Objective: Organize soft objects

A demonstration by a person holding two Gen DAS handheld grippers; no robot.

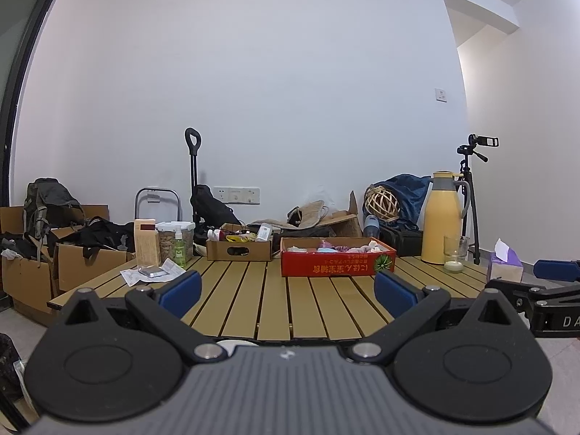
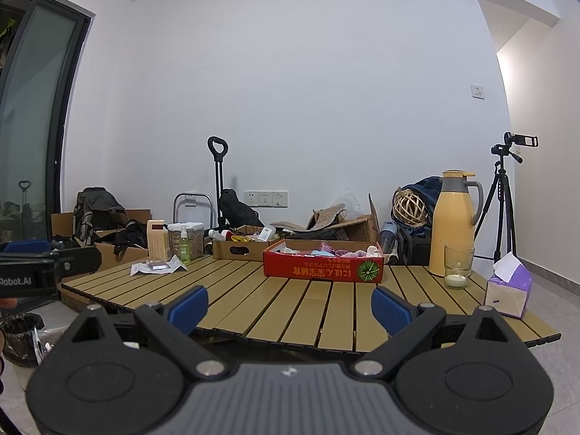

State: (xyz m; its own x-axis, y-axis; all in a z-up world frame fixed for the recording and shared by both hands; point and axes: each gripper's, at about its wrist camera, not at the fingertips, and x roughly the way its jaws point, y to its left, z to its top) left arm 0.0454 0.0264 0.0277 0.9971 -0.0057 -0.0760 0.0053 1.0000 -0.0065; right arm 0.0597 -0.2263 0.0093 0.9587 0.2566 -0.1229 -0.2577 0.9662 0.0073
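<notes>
left hand-held gripper [image 1: 288, 291] wide, empty | right hand-held gripper [image 2: 290, 306] wide, empty | soft objects [image 2: 326, 252] in red box [image 2: 322, 272] ahead on counter [image 2: 253, 301]: light, limp; pinch a raised fold

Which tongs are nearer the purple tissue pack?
Right. Right tongs hover open just left of the purple tissue pack; left tongs, also open, sit farther left.

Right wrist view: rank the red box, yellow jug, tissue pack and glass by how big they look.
1. red box
2. yellow jug
3. tissue pack, though it sits nearer the camera, so this is unsure
4. glass
</notes>
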